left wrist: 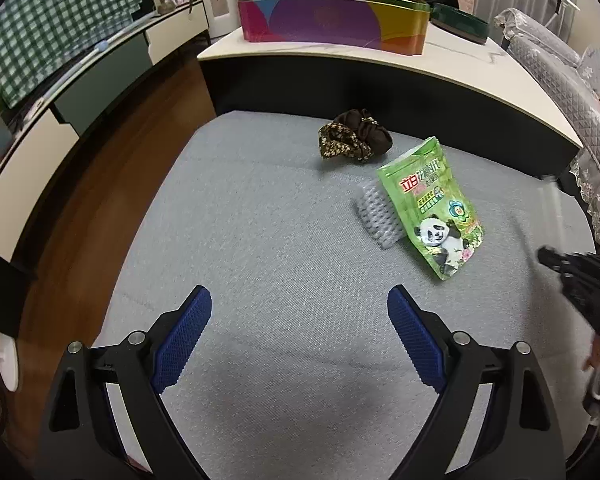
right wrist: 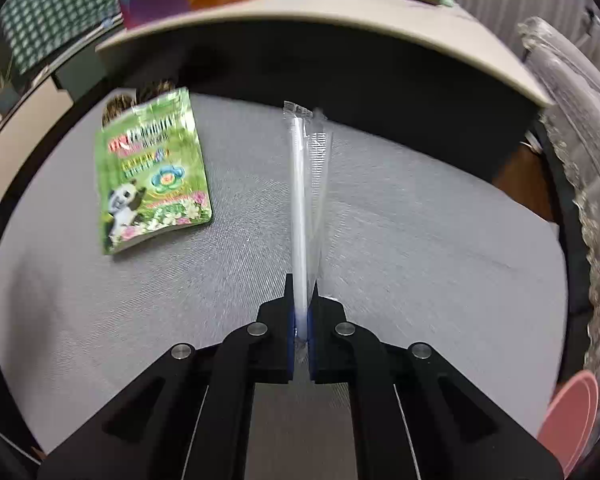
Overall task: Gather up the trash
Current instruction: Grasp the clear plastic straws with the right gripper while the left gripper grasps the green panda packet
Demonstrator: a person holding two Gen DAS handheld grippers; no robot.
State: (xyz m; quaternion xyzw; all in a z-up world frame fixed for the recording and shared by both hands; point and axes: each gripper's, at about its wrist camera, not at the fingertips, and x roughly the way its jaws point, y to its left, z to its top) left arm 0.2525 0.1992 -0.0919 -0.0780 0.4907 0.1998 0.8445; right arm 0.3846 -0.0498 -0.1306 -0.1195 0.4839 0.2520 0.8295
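Note:
My right gripper [right wrist: 301, 292] is shut on a long clear plastic wrapper [right wrist: 306, 184] with a white straw inside, which sticks out straight ahead over the grey mat [right wrist: 420, 240]. A green panda pouch [right wrist: 152, 176] lies to its left on the mat. In the left wrist view my left gripper [left wrist: 300, 312] stands open above the bare grey mat [left wrist: 260, 220], nothing between its blue pads [left wrist: 184, 336]. The green pouch [left wrist: 432, 208] lies ahead and to the right, leaning on a clear ribbed plastic piece [left wrist: 376, 216]. The right gripper [left wrist: 580, 276] shows blurred at the right edge.
A dark scrunchie [left wrist: 356, 136] lies at the mat's far side. A low white-topped table [left wrist: 440, 64] with a colourful tin [left wrist: 332, 20] stands behind it. Wooden floor [left wrist: 112, 184] and a TV cabinet are left; a quilted sofa [left wrist: 560, 92] is right. A pink disc [right wrist: 568, 428] sits bottom right.

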